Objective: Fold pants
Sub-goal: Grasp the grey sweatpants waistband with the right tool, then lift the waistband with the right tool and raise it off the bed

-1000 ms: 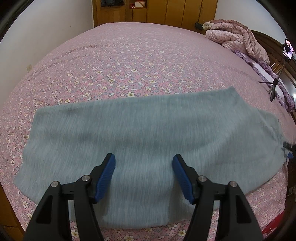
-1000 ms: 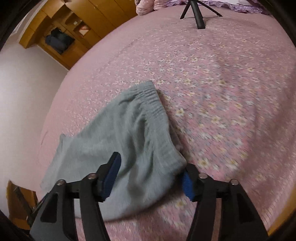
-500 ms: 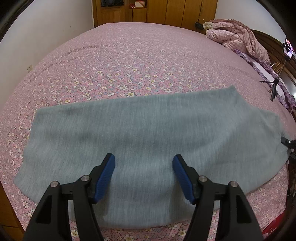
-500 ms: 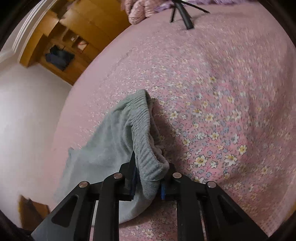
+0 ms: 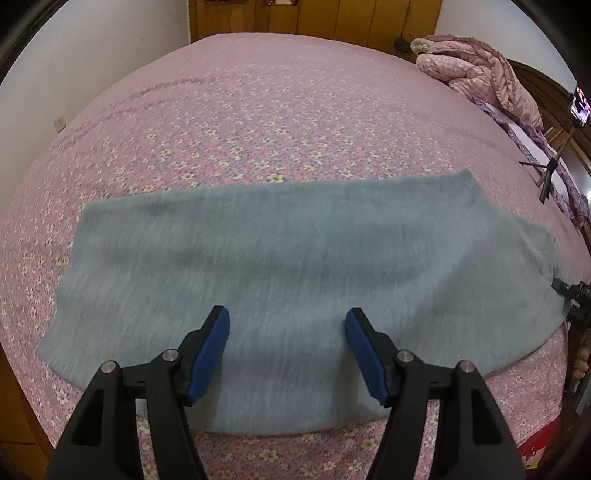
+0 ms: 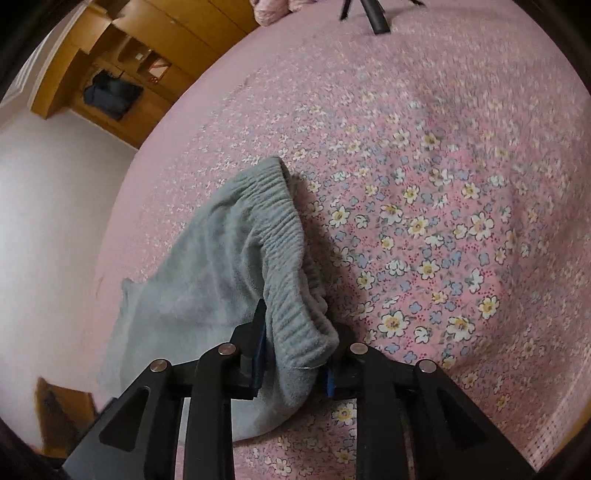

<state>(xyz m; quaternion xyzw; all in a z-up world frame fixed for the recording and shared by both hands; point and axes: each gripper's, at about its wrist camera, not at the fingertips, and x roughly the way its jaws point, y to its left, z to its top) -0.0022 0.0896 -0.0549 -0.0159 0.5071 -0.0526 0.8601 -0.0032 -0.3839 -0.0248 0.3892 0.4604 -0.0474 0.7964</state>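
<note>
Grey-blue fleece pants (image 5: 288, 251) lie spread lengthwise across a pink floral bed (image 5: 258, 122). My left gripper (image 5: 287, 350) is open and empty, hovering over the near edge of the pants at their middle. My right gripper (image 6: 295, 354) is shut on the pants' ribbed waistband (image 6: 284, 236) at its near corner, and the cloth (image 6: 207, 266) hangs away from it to the left. The right gripper also shows at the far right edge of the left wrist view (image 5: 574, 295).
A bunched pink quilt (image 5: 476, 70) lies at the far right corner of the bed. A black tripod (image 5: 546, 177) stands on the bed's right side, also seen in the right wrist view (image 6: 373, 14). Wooden wardrobes (image 6: 122, 74) line the far wall.
My right gripper closed on the waistband corner and has lifted it slightly. My left gripper stayed open above the pants and barely moved.
</note>
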